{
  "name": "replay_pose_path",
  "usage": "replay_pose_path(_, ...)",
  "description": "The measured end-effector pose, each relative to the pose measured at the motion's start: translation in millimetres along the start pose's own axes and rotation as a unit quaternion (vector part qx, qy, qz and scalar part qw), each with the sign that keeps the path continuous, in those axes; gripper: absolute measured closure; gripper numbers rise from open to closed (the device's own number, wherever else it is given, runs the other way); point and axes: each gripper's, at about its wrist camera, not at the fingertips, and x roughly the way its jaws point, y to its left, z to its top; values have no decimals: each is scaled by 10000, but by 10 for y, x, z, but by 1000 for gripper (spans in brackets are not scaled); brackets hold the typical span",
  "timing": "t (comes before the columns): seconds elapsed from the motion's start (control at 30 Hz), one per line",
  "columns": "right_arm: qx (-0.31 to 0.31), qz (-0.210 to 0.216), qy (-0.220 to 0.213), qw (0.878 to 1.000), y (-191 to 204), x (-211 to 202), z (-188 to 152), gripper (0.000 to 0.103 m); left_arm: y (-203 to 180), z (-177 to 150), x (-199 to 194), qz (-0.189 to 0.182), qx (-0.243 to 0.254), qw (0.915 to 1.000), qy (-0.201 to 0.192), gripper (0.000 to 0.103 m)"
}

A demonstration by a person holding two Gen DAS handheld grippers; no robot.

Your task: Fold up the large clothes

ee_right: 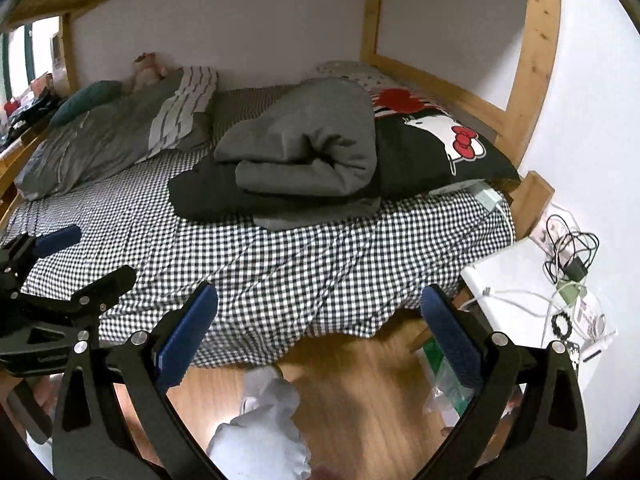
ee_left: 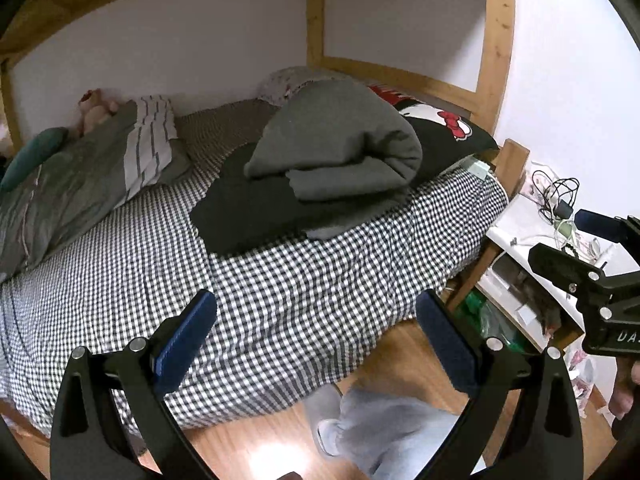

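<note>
A bulky grey garment (ee_left: 340, 140) lies folded in a roll on a flat black garment (ee_left: 248, 212), at the far right of the checked bed sheet (ee_left: 280, 300). In the right wrist view the same grey garment (ee_right: 304, 152) sits on the black garment (ee_right: 200, 196). My left gripper (ee_left: 316, 320) hangs open over the bed's near edge, nothing between its blue pads (ee_left: 188, 340). My right gripper (ee_right: 320, 320) is open too, empty, near the mattress edge. Both are well short of the clothes.
A black cartoon-cat pillow (ee_right: 440, 148) lies behind the clothes. Grey bedding (ee_left: 72, 184) covers the left end. A wooden bunk frame (ee_right: 536, 60) surrounds the bed. A white side table (ee_right: 512, 280) with cables stands to the right. A person's grey-trousered legs (ee_left: 380, 428) stand on the wood floor.
</note>
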Motion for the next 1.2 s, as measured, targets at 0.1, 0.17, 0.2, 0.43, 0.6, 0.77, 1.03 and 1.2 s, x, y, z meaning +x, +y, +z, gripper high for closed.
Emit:
replay_pose_path(0.1, -2, 28, 8, 10000, -4, -61, -94, 3, -4, -121, -79, 1, -88, 10000, -29, 4)
replay_pose_path(0.17, -12, 46, 13, 10000, 7, -111, -168, 3, -15, -197, -114, -20, -111, 9999, 19, 4)
replay_pose_path(0.2, -13, 49, 7, 10000, 9, -135, -198, 3, -27, -223, -126, -14, -101, 9999, 22, 4)
replay_pose_path(0.43, -71, 52, -44, 10000, 11, -272, -327, 3, -156, -354, -236, 245, 83, 9997, -36, 4)
replay_pose_path(0.6, -99, 49, -83, 9999, 0, -319, -357, 3, -205, -369, -255, 163, 56, 9999, 5, 4)
replay_pose_path(0.77, -133, 27, -129, 9998, 11, -349, -370, 3, -189, -366, -259, 154, -23, 9999, 18, 4)
replay_pose_path(1.03, -169, 62, -164, 9997, 23, -347, -359, 3, -133, -367, -276, 284, -40, 9996, -5, 4)
replay_pose_path(1.2, -207, 37, -175, 9996, 19, -346, -339, 3, -130, -363, -276, 437, -25, 9990, -4, 4)
